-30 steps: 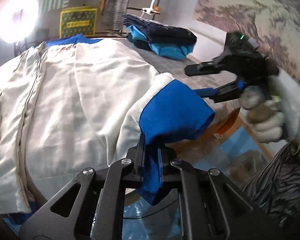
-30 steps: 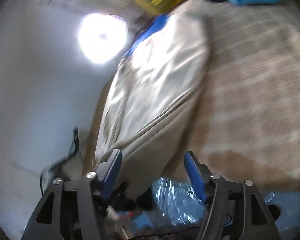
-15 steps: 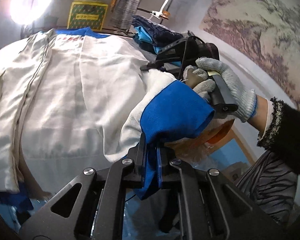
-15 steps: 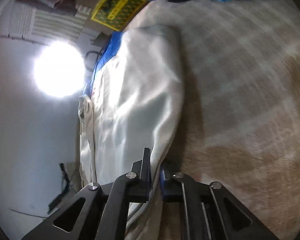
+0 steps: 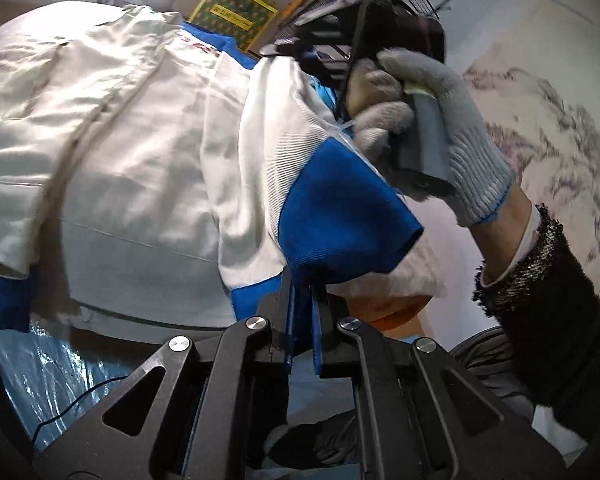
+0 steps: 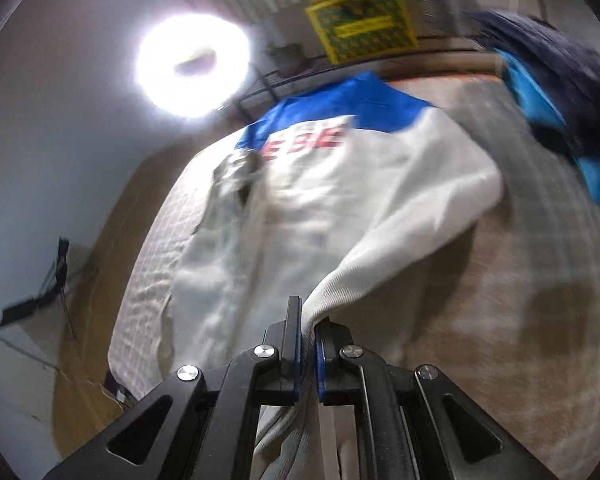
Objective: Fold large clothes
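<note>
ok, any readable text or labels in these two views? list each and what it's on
"EBE": red letters on the white jacket just below its blue yoke, right wrist view; motion-blurred, and more letters may be hidden under the collar fold.
Same red print in the left wrist view: only a sliver shows, unreadable.
Yellow-green patterned box in the background: a yellow band with dark marks, too small and blurred to read in either view.
Nothing else legible.

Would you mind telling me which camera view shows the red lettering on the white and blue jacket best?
The right wrist view: the red lettering faces the camera whole, just below the jacket's blue yoke, though motion blur keeps it from being read. The left wrist view catches only a sliver of it at a steep angle, beside the zipper edge.
</note>
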`<state>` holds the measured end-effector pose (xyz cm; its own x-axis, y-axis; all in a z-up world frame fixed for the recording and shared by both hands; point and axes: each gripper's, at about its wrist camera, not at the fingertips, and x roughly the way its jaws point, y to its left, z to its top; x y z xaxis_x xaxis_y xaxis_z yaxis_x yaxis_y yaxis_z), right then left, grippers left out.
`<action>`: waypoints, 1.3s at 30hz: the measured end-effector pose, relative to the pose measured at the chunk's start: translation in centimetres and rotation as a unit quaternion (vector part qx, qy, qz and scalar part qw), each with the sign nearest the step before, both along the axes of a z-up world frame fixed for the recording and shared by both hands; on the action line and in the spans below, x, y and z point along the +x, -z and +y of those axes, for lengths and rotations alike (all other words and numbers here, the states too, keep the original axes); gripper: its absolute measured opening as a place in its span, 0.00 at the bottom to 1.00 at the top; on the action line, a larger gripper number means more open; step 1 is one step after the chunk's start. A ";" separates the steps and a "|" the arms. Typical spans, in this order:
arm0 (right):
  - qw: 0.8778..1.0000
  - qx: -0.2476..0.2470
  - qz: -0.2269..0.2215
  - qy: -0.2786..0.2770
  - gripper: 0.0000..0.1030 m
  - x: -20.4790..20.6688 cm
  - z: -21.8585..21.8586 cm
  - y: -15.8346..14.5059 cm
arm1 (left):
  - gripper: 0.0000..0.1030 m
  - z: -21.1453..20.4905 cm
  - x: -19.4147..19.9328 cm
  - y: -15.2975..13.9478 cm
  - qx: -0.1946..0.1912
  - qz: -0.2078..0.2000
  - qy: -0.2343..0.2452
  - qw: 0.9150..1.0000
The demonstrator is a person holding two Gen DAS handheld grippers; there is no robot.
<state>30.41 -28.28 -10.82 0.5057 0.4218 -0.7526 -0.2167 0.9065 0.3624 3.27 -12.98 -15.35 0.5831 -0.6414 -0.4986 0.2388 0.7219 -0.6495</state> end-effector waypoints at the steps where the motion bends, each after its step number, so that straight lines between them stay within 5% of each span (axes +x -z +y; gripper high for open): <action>1: 1.000 -0.012 -0.002 -0.009 0.03 0.3 1.6 0.1 | 0.04 0.6 -0.1 -0.1 -0.004 0.000 -0.007 1.000; 13: 0.983 -0.153 0.034 -0.094 0.03 3.3 14.1 7.7 | 0.04 7.6 -0.3 3.5 -0.042 0.078 -0.079 0.993; 16: 0.979 -0.166 0.030 -0.113 0.13 3.2 14.6 8.3 | 0.04 7.5 -0.6 3.9 -0.030 0.091 -0.067 0.993; 19: 0.982 -0.126 0.044 -0.134 0.31 3.1 14.3 7.7 | 0.04 7.6 -1.3 3.7 -0.018 0.093 -0.058 0.994; 27: 0.989 0.005 0.020 -0.148 0.38 1.7 8.2 2.1 | 0.04 11.1 -4.8 -0.6 0.026 0.064 -0.058 0.996; 34: 0.999 0.027 -0.014 0.014 0.62 5.0 -0.3 -0.1 | 0.04 10.9 1.3 -5.1 0.059 0.033 -0.038 0.997; 39: 0.996 0.047 0.010 0.074 0.65 9.3 -3.7 1.4 | 0.04 8.6 6.6 -2.8 0.055 0.070 -0.004 0.996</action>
